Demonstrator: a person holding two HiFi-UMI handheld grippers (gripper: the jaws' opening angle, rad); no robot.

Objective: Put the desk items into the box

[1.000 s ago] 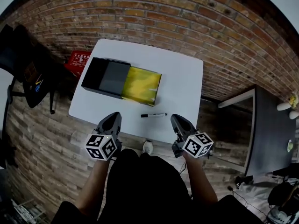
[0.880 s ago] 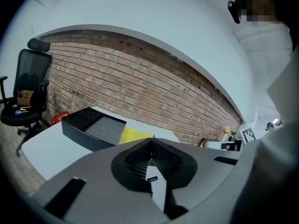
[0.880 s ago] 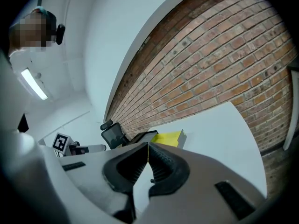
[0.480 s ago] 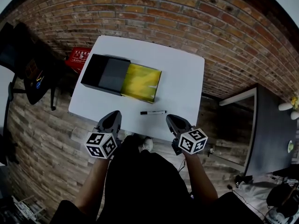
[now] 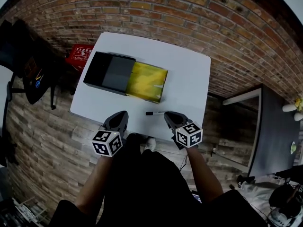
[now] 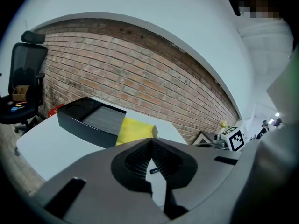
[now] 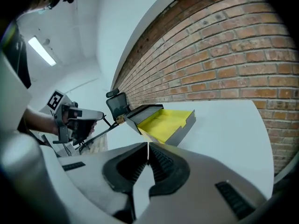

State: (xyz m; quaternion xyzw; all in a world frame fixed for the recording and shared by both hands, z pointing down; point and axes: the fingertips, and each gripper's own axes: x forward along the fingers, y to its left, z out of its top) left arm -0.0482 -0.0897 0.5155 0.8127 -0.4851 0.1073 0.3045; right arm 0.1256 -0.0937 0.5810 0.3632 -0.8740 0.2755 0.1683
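Observation:
A black box [image 5: 108, 73] lies on the white table [image 5: 189, 79], its yellow inner tray [image 5: 147, 82] slid out to the right. A black marker pen [image 5: 154, 113] lies near the table's front edge. My right gripper [image 5: 168, 115] is shut and holds nothing, its tips just right of the pen's end. At the front edge left of the pen, my left gripper [image 5: 121, 115] is also shut and holds nothing. In the left gripper view the box [image 6: 86, 118] and tray [image 6: 135, 129] lie beyond the shut jaws. The right gripper view shows the tray [image 7: 164, 120] ahead.
A red case [image 5: 78, 56] lies on the floor left of the table, and a black office chair [image 5: 22, 63] stands further left. A grey desk [image 5: 274, 131] is at the right. The floor is brick-patterned. The table's right half is bare.
Both grippers moved forward to the table's front edge. The right one shifted left and now sits beside the pen's end. The pen and the box have not moved.

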